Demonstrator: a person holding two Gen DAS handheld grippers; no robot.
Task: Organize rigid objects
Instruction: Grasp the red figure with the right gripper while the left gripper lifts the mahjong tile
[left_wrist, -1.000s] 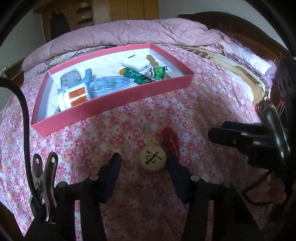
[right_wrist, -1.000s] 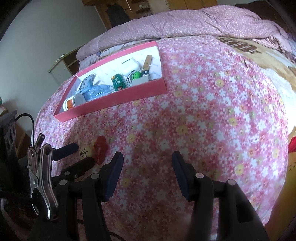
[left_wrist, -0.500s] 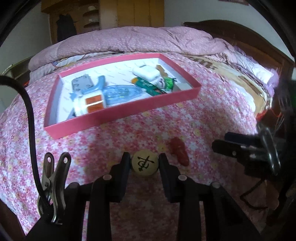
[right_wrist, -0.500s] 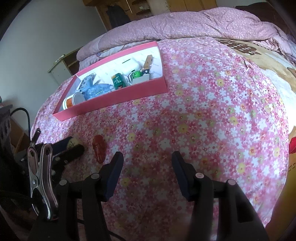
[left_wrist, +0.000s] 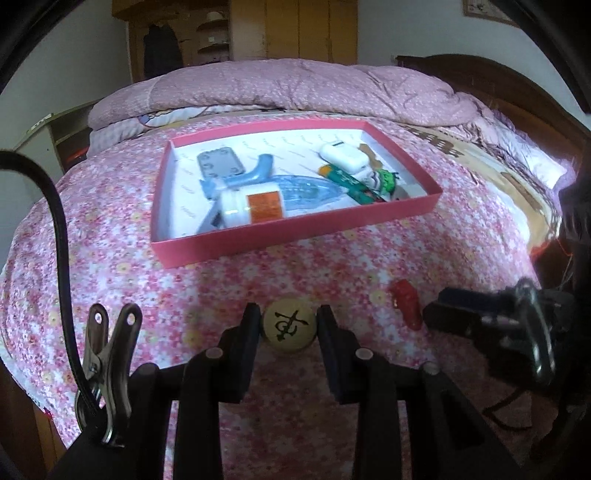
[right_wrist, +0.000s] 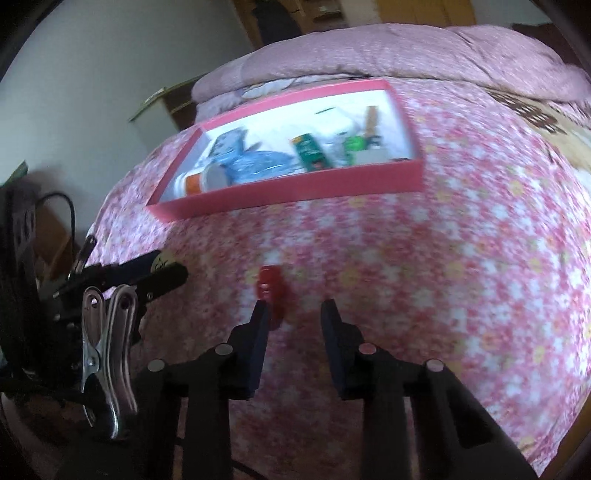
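My left gripper (left_wrist: 290, 321) is shut on a round cream chess piece (left_wrist: 290, 328) with a black character, just above the flowered bedspread. A small red object (left_wrist: 406, 302) lies to its right on the spread. In the right wrist view that red object (right_wrist: 271, 291) sits at the tip of the left finger (right_wrist: 260, 325) of my right gripper (right_wrist: 293, 314). Those jaws are closing, and the pads do not press on it. The pink box (left_wrist: 295, 232) lies farther back on the bed. My left gripper (right_wrist: 162, 273) also shows at the left of the right wrist view.
The pink box (right_wrist: 295, 188) holds a white bottle with an orange label (left_wrist: 251, 205), a blue plastic piece (left_wrist: 295, 188), a white case (left_wrist: 341, 157) and a green tube (left_wrist: 351, 181). A folded pink quilt (left_wrist: 295, 85) lies behind it. The bed's near edge is at the left.
My left jaws closed on the chess piece and moved with it. My right gripper shifted left to the red object and its jaws narrowed.
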